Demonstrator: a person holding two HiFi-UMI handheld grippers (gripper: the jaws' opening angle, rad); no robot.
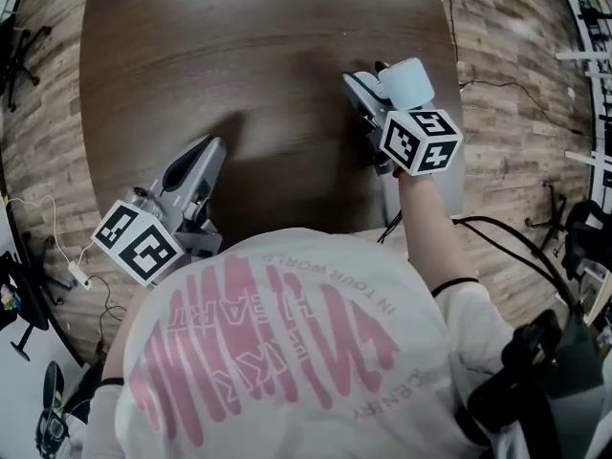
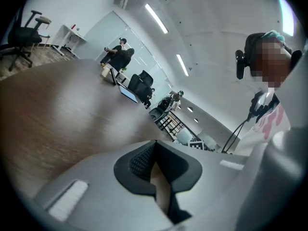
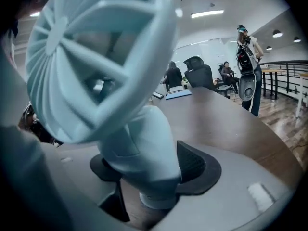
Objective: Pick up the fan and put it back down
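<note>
A round, dark wood-grain desk (image 1: 258,55) stands on pale plank floor (image 1: 497,27) in a bright office. Black office chairs (image 2: 24,37), ceiling strip lights (image 2: 156,18) and several people at the far side show in the gripper views.

The desk's curved edge runs just to the right of the right gripper (image 1: 363,89), with cables (image 1: 497,89) on the floor beyond it. A broad stretch of desk top lies ahead of and between the two grippers.

The left gripper (image 1: 210,146) is near the person's body, well apart from the fan. Its jaws are together at the tips.

The pale blue fan (image 3: 144,143) stands upright with its foot on the desk. Its handle is between the right gripper's jaws, which are spread wide. One ribbed pad (image 3: 192,163) shows just beside the handle.
</note>
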